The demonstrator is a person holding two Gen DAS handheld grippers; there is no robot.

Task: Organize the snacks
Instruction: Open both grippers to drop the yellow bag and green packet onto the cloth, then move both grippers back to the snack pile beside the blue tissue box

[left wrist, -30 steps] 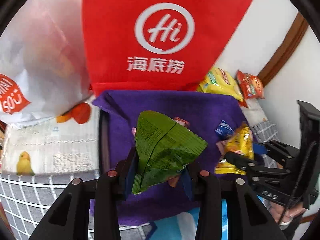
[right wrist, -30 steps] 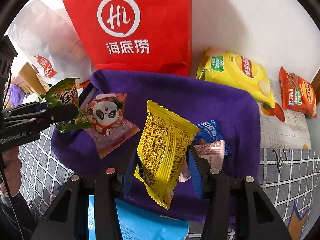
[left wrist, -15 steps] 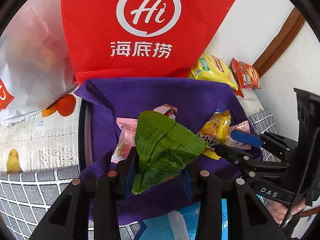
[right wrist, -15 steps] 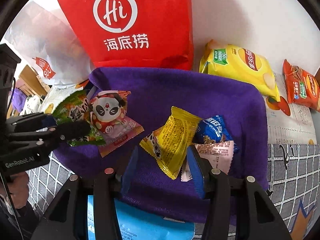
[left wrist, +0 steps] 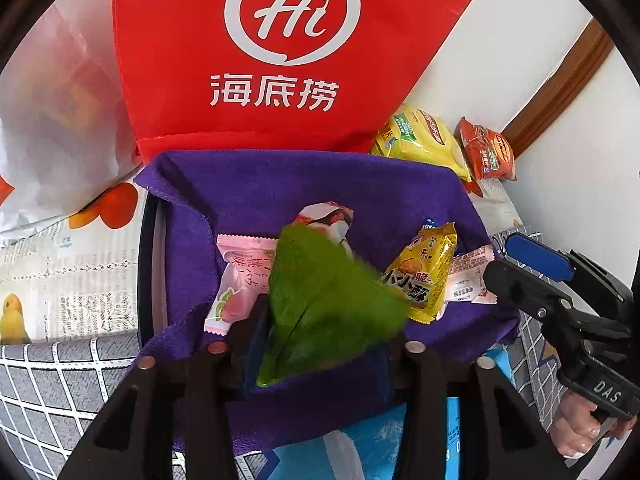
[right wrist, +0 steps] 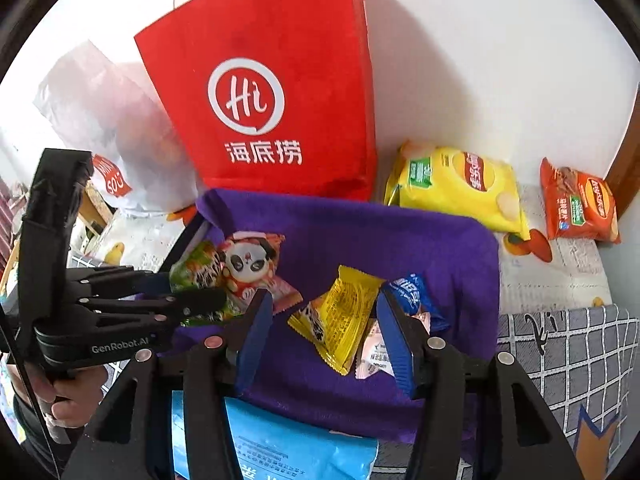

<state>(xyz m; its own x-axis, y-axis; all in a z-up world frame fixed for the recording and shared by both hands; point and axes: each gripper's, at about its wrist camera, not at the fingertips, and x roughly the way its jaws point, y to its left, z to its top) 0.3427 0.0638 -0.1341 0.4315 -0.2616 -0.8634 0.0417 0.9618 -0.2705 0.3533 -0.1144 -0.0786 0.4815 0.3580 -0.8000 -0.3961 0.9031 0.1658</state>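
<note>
Opening my left gripper (left wrist: 320,344) w/ the green snack pack (left wrist: 320,312) blurred between its pads over the purple tray (left wrist: 256,200), right gripper (right wrist: 324,332) spread & empty, yellow pack (right wrist: 344,316) at 12 o'clock.

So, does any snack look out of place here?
Yes. The large yellow chip bag and the orange bag lie outside the purple-lined tray, against the wall, while the small packets are inside. Nothing looks spilled or torn.
</note>
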